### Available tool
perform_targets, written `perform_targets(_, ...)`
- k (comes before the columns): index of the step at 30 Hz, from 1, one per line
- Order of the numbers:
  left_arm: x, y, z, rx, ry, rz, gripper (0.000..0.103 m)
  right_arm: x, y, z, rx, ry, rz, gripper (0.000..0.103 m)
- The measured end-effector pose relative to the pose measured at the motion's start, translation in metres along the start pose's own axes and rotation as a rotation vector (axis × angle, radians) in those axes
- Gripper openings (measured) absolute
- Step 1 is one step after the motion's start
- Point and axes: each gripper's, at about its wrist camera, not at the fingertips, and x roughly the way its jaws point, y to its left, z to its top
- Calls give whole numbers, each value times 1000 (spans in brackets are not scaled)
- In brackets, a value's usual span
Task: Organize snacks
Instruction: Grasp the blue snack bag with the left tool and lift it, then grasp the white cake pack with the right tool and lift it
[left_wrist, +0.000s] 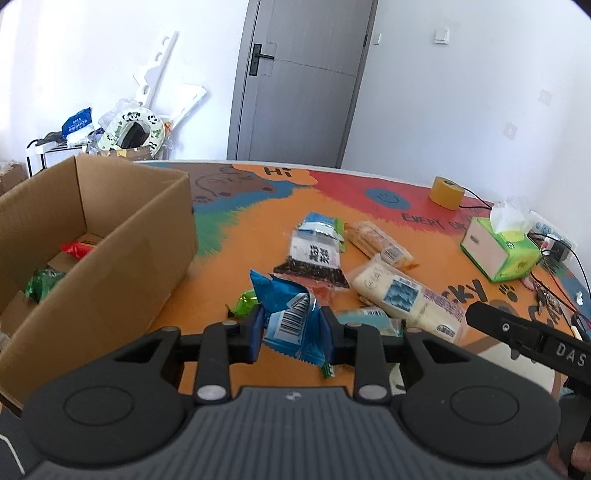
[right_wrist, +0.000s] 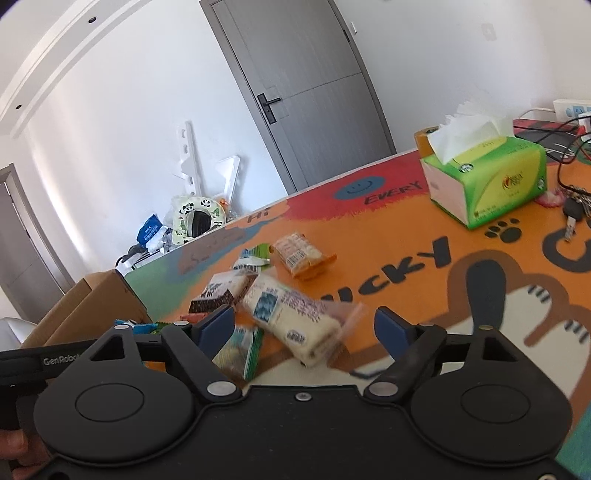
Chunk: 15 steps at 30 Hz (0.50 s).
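My left gripper (left_wrist: 293, 332) is shut on a blue snack packet (left_wrist: 286, 314) with a barcode, held just above the orange table mat. A cardboard box (left_wrist: 110, 258) stands to its left, with a red packet (left_wrist: 77, 248) and a green packet (left_wrist: 42, 282) inside. Ahead on the mat lie a black-and-white seed packet (left_wrist: 314, 254), an orange cracker packet (left_wrist: 380, 243) and a cream-coloured packet (left_wrist: 406, 299). My right gripper (right_wrist: 304, 326) stands open around the cream-coloured packet (right_wrist: 291, 321), its pads apart from the wrapper. A striped green packet (right_wrist: 242, 349) lies by its left finger.
A green tissue box (right_wrist: 487, 181) stands at the right of the mat, a yellow tape roll (left_wrist: 446, 192) behind it. Keys (right_wrist: 574, 214) and black cables (left_wrist: 554, 291) lie at the far right. A grey door (left_wrist: 295, 81) and clutter are behind the table.
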Motion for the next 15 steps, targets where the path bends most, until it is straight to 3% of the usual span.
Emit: perform_targets(15,10,17,19,-33,-16,21,30,44,17,22,-44,38,44,78)
